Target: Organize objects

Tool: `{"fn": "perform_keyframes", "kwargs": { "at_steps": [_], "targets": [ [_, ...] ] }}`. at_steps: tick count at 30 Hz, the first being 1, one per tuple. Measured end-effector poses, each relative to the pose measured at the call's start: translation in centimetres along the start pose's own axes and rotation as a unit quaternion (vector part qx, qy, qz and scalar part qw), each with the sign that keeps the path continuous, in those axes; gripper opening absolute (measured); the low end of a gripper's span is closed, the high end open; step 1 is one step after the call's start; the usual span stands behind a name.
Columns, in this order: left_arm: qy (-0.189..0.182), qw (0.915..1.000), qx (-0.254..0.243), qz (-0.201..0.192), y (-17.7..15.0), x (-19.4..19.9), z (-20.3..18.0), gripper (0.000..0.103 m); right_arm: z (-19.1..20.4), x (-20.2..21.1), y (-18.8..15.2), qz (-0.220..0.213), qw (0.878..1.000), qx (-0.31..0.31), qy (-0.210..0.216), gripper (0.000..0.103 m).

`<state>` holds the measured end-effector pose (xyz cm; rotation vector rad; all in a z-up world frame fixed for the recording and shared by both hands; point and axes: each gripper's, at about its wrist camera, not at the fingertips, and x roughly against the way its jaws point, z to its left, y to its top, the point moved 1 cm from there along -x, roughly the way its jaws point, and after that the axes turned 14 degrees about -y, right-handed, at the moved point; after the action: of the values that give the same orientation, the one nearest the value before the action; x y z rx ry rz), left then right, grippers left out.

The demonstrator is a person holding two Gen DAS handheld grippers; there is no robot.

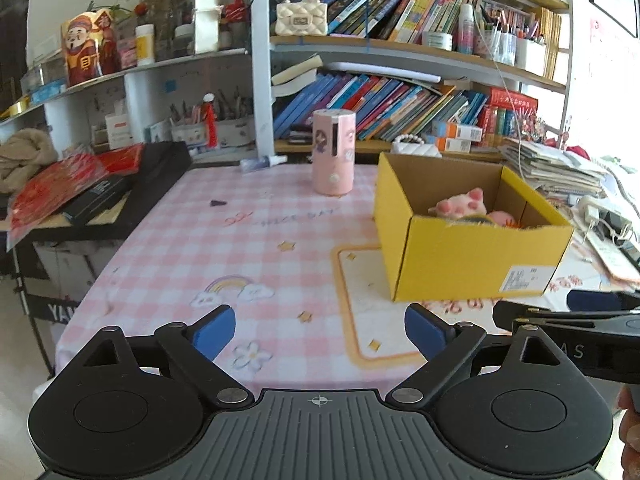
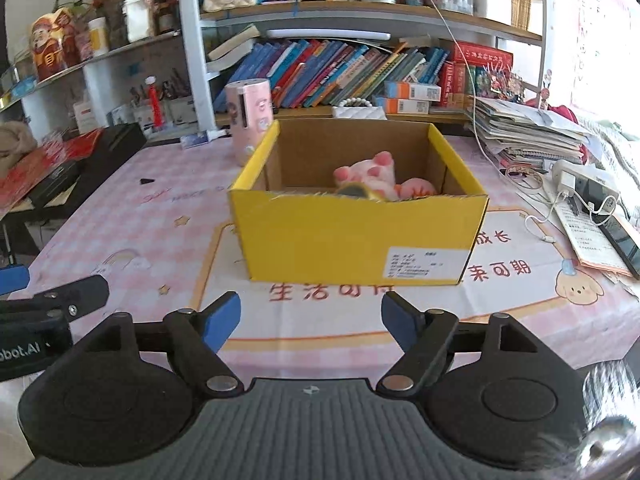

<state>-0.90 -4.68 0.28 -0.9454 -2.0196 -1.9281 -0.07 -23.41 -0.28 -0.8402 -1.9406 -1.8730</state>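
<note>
Left tongs (image 1: 319, 332), right tongs (image 2: 311, 322): black linkage arms, blue pads, silver pivot screws, ribbed grey body.

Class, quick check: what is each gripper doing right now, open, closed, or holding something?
Left gripper: open, holding nothing.
Right gripper: open, holding nothing.

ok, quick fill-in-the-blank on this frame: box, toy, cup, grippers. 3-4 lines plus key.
1. The cardboard box is ____ on the outside.
2. The pink plush toy lies ____ the box.
3. The pink cylinder stands ____ on the checked tablecloth.
4. Left gripper and right gripper both hold ____.

Missing: yellow; inside; upright; nothing
</note>
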Motion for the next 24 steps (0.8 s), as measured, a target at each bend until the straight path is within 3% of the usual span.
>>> {"fn": "perform_keyframes", "kwargs": {
  "at_steps": [5, 15, 24],
  "targets": [
    [0.002, 1.0, 0.0, 0.006, -1.2, 1.2, 0.7, 0.096, 1.3, 1.7, -1.0, -0.008, 1.0, 0.009, -0.003, 0.088],
    [0.012, 0.9998, 0.008, 0.016, -2.5, 2.0, 1.2, 0.099, 2.2, 3.0, -3.0, 0.001, 1.0, 0.012, -0.018, 0.089],
    [0.013, 0.9994, 0.009, 0.029, -2.8, 2.0, 1.6, 0.101, 2.5, 2.8, -3.3, 0.011, 0.999, 0.011, -0.034, 0.098]
  ]
}}
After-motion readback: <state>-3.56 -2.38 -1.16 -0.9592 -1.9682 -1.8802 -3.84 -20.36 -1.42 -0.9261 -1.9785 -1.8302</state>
